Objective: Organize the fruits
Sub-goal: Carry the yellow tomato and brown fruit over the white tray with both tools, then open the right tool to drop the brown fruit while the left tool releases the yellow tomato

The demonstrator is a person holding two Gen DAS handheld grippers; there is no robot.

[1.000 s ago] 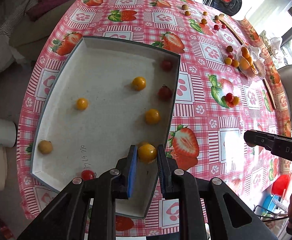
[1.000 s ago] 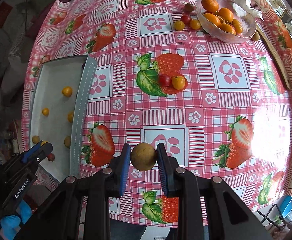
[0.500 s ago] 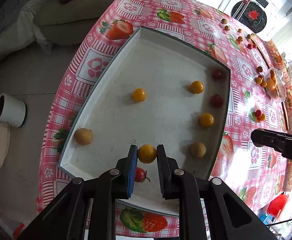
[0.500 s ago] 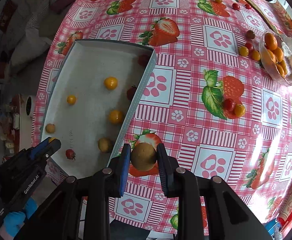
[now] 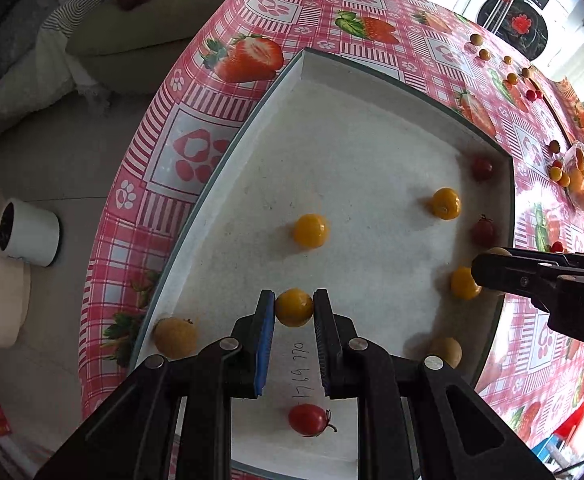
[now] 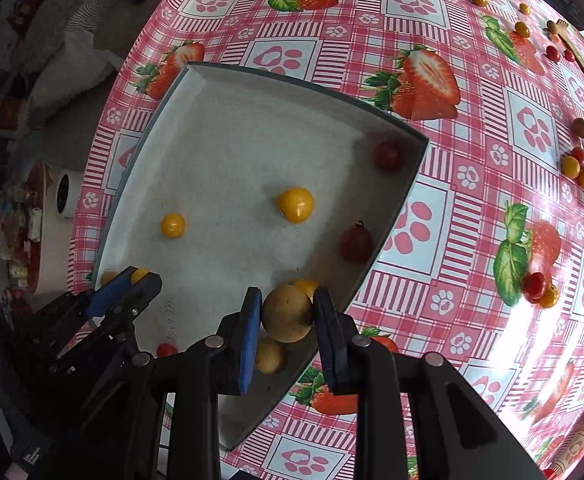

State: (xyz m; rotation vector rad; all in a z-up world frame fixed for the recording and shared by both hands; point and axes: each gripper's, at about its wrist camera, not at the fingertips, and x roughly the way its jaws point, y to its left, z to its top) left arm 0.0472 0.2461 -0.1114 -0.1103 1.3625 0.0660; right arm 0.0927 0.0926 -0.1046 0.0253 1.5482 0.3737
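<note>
A shallow grey tray (image 5: 288, 80) (image 6: 292, 80) lies on the strawberry-print tablecloth and holds several yellow and red cherry tomatoes and tan longans. My left gripper (image 5: 294, 307) is shut on a yellow cherry tomato (image 5: 294, 307), hovering over the tray's near part. My right gripper (image 6: 287, 312) is shut on a tan longan (image 6: 287, 313) above the tray's near right corner; it also shows at the right of the left wrist view (image 5: 492, 270). Seen from the right wrist, the left gripper (image 6: 140, 276) enters at lower left, its tomato showing at its tip.
Loose tomatoes (image 6: 536, 286) lie on the cloth to the right, more near a glass bowl of orange fruit (image 5: 580, 184) at the far right and several at the table's far end (image 6: 522, 29). A white cup (image 5: 28, 234) stands on the floor left of the table edge.
Both grippers have travelled leftward over the tray with their fruit still held. The right one came from over the bare cloth to the tray's near right corner.
</note>
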